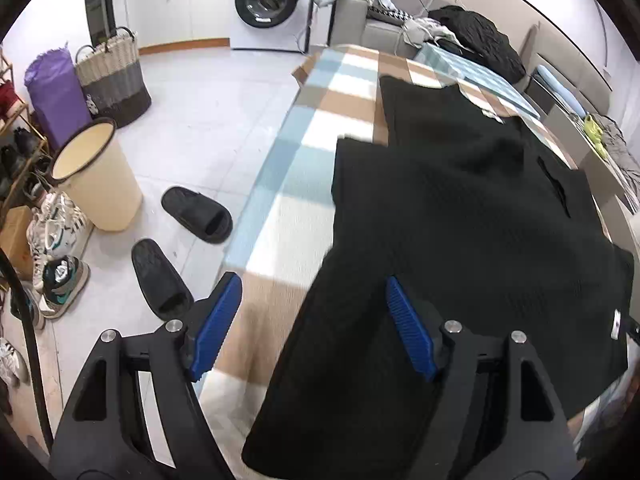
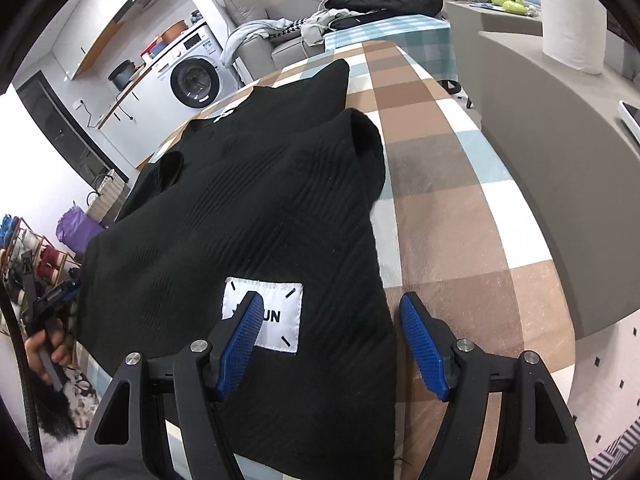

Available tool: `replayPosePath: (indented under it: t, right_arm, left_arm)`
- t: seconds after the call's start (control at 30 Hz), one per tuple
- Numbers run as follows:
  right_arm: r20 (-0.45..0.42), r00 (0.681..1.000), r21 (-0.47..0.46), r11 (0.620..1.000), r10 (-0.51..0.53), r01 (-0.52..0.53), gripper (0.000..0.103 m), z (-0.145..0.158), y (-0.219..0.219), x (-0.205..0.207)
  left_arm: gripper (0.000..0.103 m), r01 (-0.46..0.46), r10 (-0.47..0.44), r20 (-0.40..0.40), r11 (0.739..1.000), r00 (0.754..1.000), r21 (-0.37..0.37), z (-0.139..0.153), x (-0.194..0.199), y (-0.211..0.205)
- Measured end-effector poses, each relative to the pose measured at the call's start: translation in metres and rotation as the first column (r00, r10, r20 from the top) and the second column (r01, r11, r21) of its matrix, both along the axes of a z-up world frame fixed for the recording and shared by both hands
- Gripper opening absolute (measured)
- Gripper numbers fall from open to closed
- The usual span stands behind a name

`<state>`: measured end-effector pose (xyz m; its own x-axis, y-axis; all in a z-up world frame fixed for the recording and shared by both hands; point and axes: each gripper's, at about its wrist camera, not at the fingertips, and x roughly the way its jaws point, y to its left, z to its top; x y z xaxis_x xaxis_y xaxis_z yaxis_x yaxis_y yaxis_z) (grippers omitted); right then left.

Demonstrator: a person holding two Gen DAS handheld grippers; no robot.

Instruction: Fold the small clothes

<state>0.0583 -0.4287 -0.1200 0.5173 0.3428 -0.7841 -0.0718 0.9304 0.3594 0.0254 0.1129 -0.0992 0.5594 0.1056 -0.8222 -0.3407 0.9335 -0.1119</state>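
Note:
A black ribbed garment (image 1: 460, 208) lies spread on a checked cloth-covered table (image 1: 304, 152), its near edge hanging over the table's front. My left gripper (image 1: 312, 292) is open, its blue pads straddling the garment's left hem corner. In the right wrist view the same garment (image 2: 260, 200) shows a white label (image 2: 276, 316) near its hem. My right gripper (image 2: 330, 312) is open, the left pad over the label, the right pad over the checked cloth (image 2: 460, 216). The left gripper also shows at the far left of that view (image 2: 52, 304).
On the floor to the left are two black slippers (image 1: 196, 216), a cream bin (image 1: 98, 172), a woven basket (image 1: 114, 76), a purple bag and a shoe rack. A washing machine (image 1: 272, 0) stands at the back. A grey counter (image 2: 560, 160) with a paper roll flanks the table's right side.

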Motion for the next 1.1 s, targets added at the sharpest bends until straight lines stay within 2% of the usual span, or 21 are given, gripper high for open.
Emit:
replayPosePath:
  t: [0.1,0.13,0.17,0.2,0.23,0.27,0.3,0.33,0.37,0.6,0.77,0.93,1.03,1.1]
  right_arm:
    - [0.000,1.000,0.003,1.000,0.012,-0.012,0.072,0.000,0.003,-0.002]
    - [0.006,1.000,-0.005,1.000,0.015,-0.015,0.072,0.000,0.003,-0.004]
    - [0.013,1.000,-0.013,1.000,0.017,-0.017,0.072,0.000,0.004,-0.006]
    - [0.025,1.000,-0.019,1.000,0.018,-0.018,0.071,-0.001,0.005,-0.007]
    - [0.039,0.999,-0.030,0.999,0.019,-0.018,0.066,-0.001,0.007,-0.008]
    - [0.053,0.998,-0.051,0.999,0.019,-0.017,0.056,-0.002,0.010,-0.009]
    - [0.068,0.998,-0.082,0.997,0.013,-0.008,0.048,-0.003,0.012,-0.009]
    - [0.067,0.998,-0.101,0.995,0.014,-0.007,0.023,-0.003,0.013,-0.008]
    - [0.069,0.997,-0.096,0.995,0.020,-0.013,0.006,-0.002,0.014,-0.008]
    - [0.279,0.960,-0.044,0.999,-0.017,0.030,0.005,0.050,0.008,-0.020]
    - [0.375,0.923,-0.039,0.993,-0.089,0.112,0.005,0.076,0.016,0.013]
    - [0.338,0.926,-0.069,0.977,-0.169,0.203,0.005,0.068,0.025,0.060]
    - [0.259,0.946,-0.109,0.967,-0.196,0.231,0.005,0.049,0.030,0.087]
    - [0.208,0.958,-0.121,0.966,-0.199,0.227,0.005,0.037,0.030,0.096]
  left_arm:
    - [0.072,0.040,-0.040,-0.003,0.999,0.999,-0.007,-0.004,-0.005,-0.006]
    - [0.065,0.053,-0.053,0.004,0.998,0.999,-0.014,-0.005,-0.008,-0.008]
    - [0.052,0.059,-0.059,0.007,0.998,0.998,-0.015,-0.006,-0.007,-0.014]
    - [0.045,0.071,-0.071,0.007,0.997,0.997,-0.021,-0.007,-0.009,-0.015]
    - [0.027,0.078,-0.078,0.005,0.997,0.997,-0.027,-0.012,0.000,-0.022]
    - [0.011,0.081,-0.081,0.010,0.996,0.997,-0.036,-0.013,0.002,-0.024]
    - [0.007,0.083,-0.082,0.022,0.996,0.996,-0.042,-0.014,0.003,-0.025]
    - [0.003,0.078,-0.076,0.043,0.996,0.996,-0.042,-0.011,0.001,-0.026]
    - [0.003,0.076,-0.074,0.062,0.996,0.995,-0.042,-0.008,-0.002,-0.026]
    - [0.002,0.054,-0.044,0.205,0.998,0.978,-0.041,0.033,-0.008,-0.024]
    - [0.002,0.043,-0.036,0.274,0.999,0.961,-0.023,0.055,0.016,-0.023]
    - [0.002,0.016,-0.009,0.261,1.000,0.965,-0.024,0.050,0.060,-0.017]
    - [0.003,-0.002,0.011,0.191,0.999,0.982,-0.048,0.026,0.091,-0.012]
    - [0.004,-0.004,0.016,0.154,0.997,0.988,-0.077,0.014,0.098,-0.010]
